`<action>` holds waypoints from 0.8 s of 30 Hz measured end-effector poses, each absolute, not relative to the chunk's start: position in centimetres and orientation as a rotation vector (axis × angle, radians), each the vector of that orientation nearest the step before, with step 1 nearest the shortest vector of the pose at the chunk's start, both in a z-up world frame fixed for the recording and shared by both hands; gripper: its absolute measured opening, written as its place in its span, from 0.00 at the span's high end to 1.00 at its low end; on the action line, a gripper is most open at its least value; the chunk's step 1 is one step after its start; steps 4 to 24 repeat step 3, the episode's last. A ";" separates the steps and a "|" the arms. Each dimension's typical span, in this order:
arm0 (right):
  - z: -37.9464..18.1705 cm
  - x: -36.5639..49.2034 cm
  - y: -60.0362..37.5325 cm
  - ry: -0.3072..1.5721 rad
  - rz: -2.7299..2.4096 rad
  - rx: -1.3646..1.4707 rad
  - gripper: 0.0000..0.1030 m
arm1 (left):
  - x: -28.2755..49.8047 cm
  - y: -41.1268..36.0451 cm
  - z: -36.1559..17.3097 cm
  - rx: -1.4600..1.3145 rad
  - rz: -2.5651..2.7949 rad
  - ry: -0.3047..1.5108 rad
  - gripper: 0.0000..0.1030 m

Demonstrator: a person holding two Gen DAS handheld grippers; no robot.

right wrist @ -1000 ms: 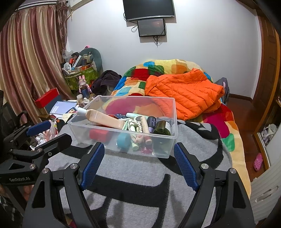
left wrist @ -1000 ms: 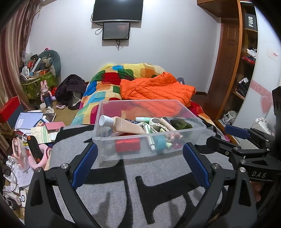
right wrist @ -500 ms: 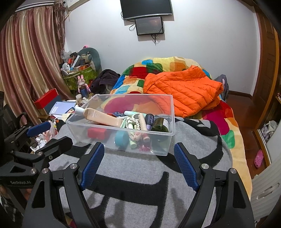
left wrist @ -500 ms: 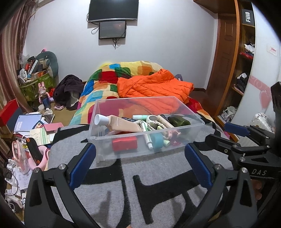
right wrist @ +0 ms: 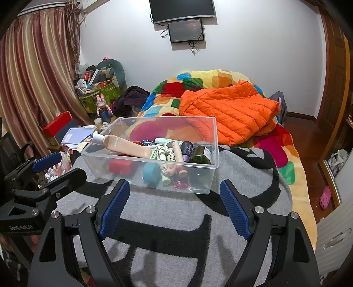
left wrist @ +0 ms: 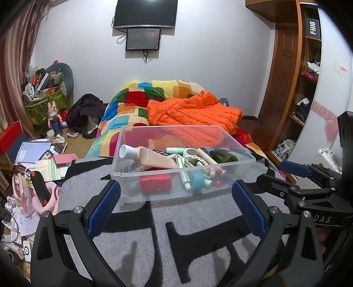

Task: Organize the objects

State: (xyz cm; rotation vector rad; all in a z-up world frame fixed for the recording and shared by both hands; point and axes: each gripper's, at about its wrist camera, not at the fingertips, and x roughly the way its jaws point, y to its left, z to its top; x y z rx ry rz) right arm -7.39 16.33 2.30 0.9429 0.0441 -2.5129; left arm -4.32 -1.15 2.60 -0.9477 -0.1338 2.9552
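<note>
Both claws have drawn back slightly from the clear plastic bin (left wrist: 183,174) of toiletries on the grey blanket (right wrist: 172,212); left claw (left wrist: 176,208) and right claw (right wrist: 174,206) gape wide, empty

Each camera sat just behind its own claw and looked forward and slightly down along the open fingers, low over the grey-and-black blanket (left wrist: 136,231) on the bed. The left view faced the clear bin (left wrist: 176,176) nearly head-on from close by, with the right claw (left wrist: 278,176) at its right edge. The right view saw the same bin (right wrist: 198,178) from further right, with the left claw (right wrist: 64,167) at its left edge; both shared the orange jacket (right wrist: 229,110) and the wall screens (left wrist: 144,13).
</note>
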 end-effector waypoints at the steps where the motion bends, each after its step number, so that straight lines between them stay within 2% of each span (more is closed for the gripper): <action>1: 2.3 -7.4 16.4 0.045 -2.513 0.943 0.21 | -4.3 -1.2 2.6 -0.954 2.950 -0.137 0.01; 24: 2.2 -7.2 16.4 0.048 -2.513 0.945 0.21 | -4.3 -1.2 2.5 -0.982 2.937 -0.143 0.01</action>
